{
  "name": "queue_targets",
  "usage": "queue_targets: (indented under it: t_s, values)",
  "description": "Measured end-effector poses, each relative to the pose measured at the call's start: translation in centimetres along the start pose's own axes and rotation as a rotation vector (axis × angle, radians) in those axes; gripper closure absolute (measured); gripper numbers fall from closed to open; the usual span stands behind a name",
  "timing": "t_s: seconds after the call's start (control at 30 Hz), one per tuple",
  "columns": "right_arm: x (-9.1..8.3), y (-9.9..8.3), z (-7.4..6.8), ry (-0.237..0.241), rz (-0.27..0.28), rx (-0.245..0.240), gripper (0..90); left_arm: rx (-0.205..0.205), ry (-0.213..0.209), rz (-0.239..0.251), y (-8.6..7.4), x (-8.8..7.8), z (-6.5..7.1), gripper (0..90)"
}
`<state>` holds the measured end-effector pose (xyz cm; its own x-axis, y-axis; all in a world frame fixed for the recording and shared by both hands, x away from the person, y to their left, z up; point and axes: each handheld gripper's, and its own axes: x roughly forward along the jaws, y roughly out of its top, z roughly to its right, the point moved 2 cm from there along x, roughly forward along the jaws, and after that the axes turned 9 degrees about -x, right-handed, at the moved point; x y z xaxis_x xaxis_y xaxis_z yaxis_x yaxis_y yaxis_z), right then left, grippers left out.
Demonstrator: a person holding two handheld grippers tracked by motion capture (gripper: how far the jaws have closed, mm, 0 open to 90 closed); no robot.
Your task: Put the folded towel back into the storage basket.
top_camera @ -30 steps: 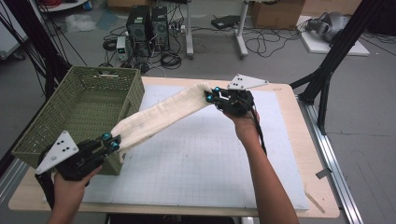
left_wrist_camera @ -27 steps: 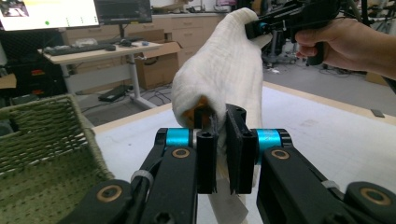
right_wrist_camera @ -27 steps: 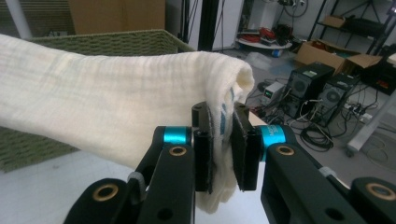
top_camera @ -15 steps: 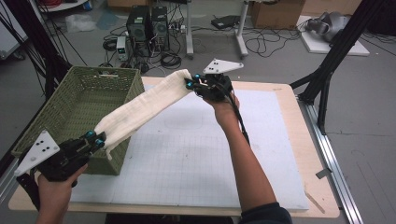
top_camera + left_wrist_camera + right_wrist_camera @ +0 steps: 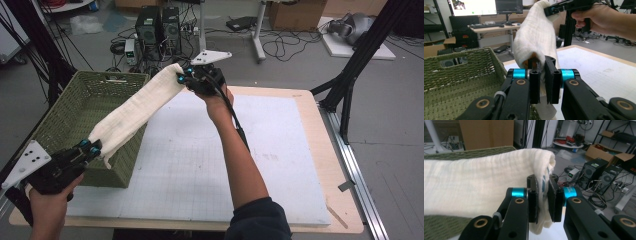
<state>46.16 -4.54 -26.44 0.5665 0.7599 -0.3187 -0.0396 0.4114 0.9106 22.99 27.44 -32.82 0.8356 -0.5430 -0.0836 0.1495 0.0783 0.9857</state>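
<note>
A folded cream towel (image 5: 137, 107) hangs stretched in the air between my two grippers, above the near right rim of the green woven basket (image 5: 60, 125). My left gripper (image 5: 92, 146) is shut on the towel's near end at the lower left; its own view has the cloth (image 5: 536, 37) pinched between the jaws (image 5: 543, 75). My right gripper (image 5: 182, 79) is shut on the far end, held high over the table's far left edge. In the right gripper view the towel (image 5: 479, 187) bunches between the jaws (image 5: 545, 195).
The white gridded mat (image 5: 210, 150) covers the wooden table (image 5: 327, 165). The basket stands at the table's left end with nothing seen inside. Computer towers (image 5: 157, 25), cables and black frame legs (image 5: 350, 75) lie beyond the far edge.
Both grippers have carried the towel to the left. The right gripper moved from above the mat's far middle to the far left edge, and the towel now hangs over the basket's rim.
</note>
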Motion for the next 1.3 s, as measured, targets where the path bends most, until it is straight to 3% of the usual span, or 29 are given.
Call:
queue_targets:
  t_s: [0.57,0.93,1.3]
  values:
    - [5.9,3.4,-0.9,0.001,0.007,-0.006,80.8,-0.018,0.051,0.02,0.3,-1.3,-1.3,83.3]
    - [8.7,4.3,-1.5,0.01,0.035,0.034,80.8,-0.035,0.078,0.029,0.3,-2.2,-2.3,83.3]
    - [12.3,5.6,-2.6,0.011,0.0,0.018,80.7,-0.046,0.118,0.028,0.1,-2.8,-3.2,83.3]
